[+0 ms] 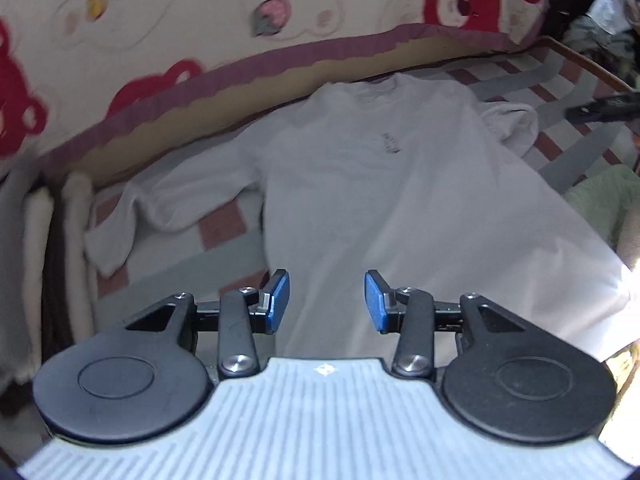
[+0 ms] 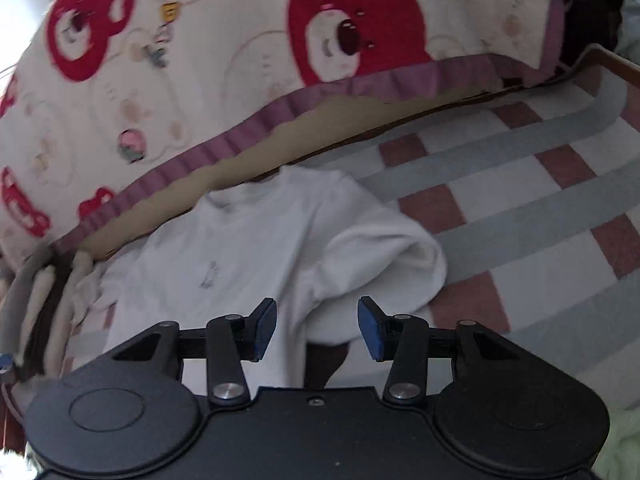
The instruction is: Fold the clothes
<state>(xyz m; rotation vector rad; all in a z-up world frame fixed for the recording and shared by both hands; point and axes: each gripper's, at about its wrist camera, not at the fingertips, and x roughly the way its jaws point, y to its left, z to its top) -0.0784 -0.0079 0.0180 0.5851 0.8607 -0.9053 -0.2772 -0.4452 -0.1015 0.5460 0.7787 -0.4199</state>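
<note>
A white long-sleeved shirt [image 1: 380,184] lies spread flat on a checked bed sheet [image 1: 224,228], collar toward the far quilt, with a small dark print on its chest. One sleeve [image 1: 132,216] stretches out to the left; the other sleeve [image 1: 512,120] is bunched at the far right. My left gripper [image 1: 326,300] hovers above the shirt's lower body, open, with nothing between its blue pads. In the right wrist view the shirt [image 2: 240,256] shows with its bunched sleeve [image 2: 384,260] just ahead of my right gripper [image 2: 316,326], which is open and empty above it.
A cream quilt with red bears and a purple border [image 1: 200,40] lies along the far side of the bed. Folded towels [image 1: 36,240] are stacked at the left. Pale green fabric [image 1: 604,200] sits at the right. A dark clutter pile [image 1: 600,12] fills the far right corner.
</note>
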